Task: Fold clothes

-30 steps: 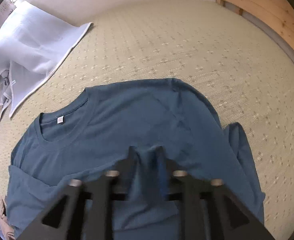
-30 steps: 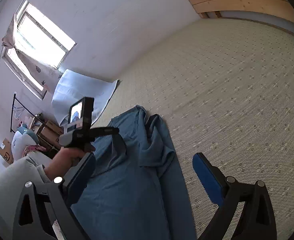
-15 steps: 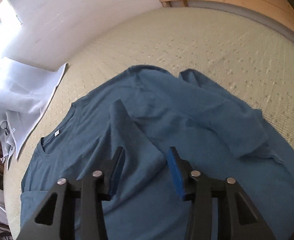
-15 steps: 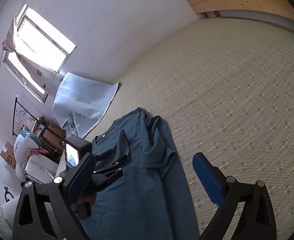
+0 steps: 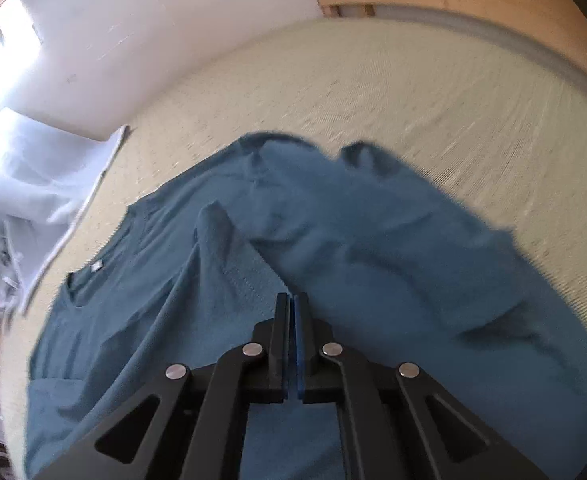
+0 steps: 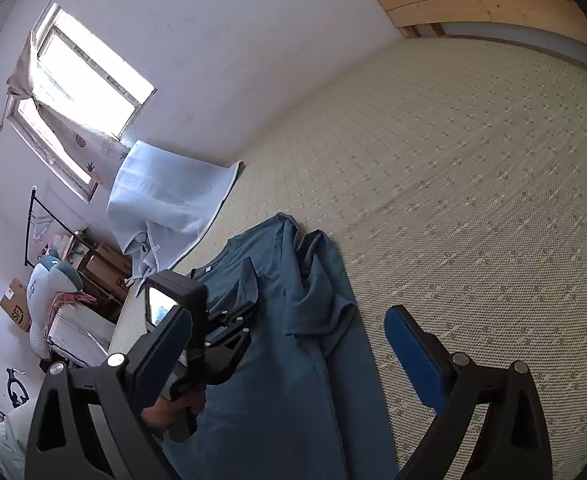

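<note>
A blue T-shirt lies face up on the woven mat, collar to the left, with one sleeve folded in over the chest and the far side bunched. My left gripper is shut, pads pressed together, tips just over the shirt at the edge of the folded sleeve; I see no cloth between them. In the right wrist view, a hand holds that left gripper low over the shirt. My right gripper stands open and empty above the shirt's lower half.
A pale white cloth lies crumpled at the mat's left edge, seen also as a white cloth under the window. Boxes and a plush toy crowd the floor at left. Bare mat spreads to the right, up to a wooden wall.
The left gripper's jaws went from wide open to shut. The sleeve it carried now lies folded over the chest. The left hand swung across the shirt; the right gripper stayed still.
</note>
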